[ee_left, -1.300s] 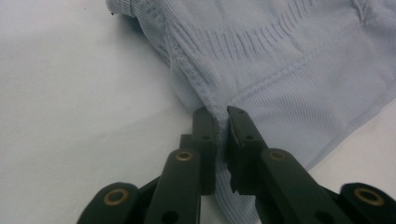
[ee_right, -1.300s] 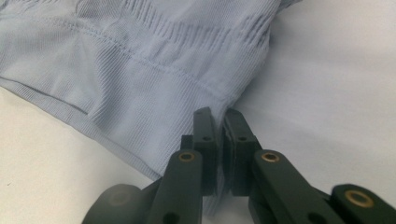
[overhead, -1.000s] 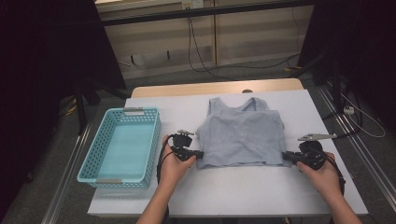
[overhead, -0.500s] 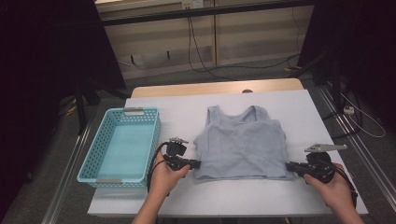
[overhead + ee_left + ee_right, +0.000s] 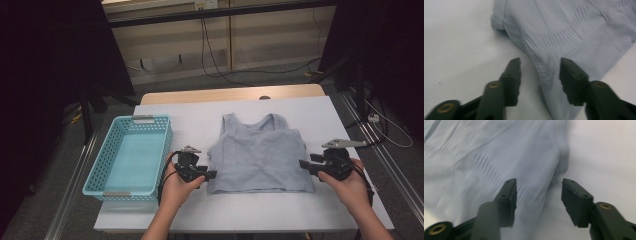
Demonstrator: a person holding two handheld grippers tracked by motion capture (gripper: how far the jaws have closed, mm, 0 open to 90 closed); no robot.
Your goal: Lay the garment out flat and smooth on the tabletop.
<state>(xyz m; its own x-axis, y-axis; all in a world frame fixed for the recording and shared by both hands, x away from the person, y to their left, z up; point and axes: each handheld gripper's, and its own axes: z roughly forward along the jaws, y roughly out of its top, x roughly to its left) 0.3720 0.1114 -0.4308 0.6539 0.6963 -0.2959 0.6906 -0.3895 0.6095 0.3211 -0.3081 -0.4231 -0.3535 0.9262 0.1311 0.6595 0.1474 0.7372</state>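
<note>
A light blue ribbed tank top lies flat on the white table, straps toward the far side. My left gripper sits at its lower left edge; its jaws have just been opening and stand apart, the side hem lying loose between them. At the garment's lower right edge my right gripper has also just been opening; its jaws are parted over the cloth, which touches neither pad. Both tools rest low near the tabletop.
A turquoise plastic basket stands empty at the table's left side. Beyond the far edge runs a wooden strip, with cables on the floor behind it. Metal rails flank the table.
Both grippers pulled the top toward the near edge, spreading it flat, then let go of its lower corners. Their jaws went from shut on the cloth to open.
</note>
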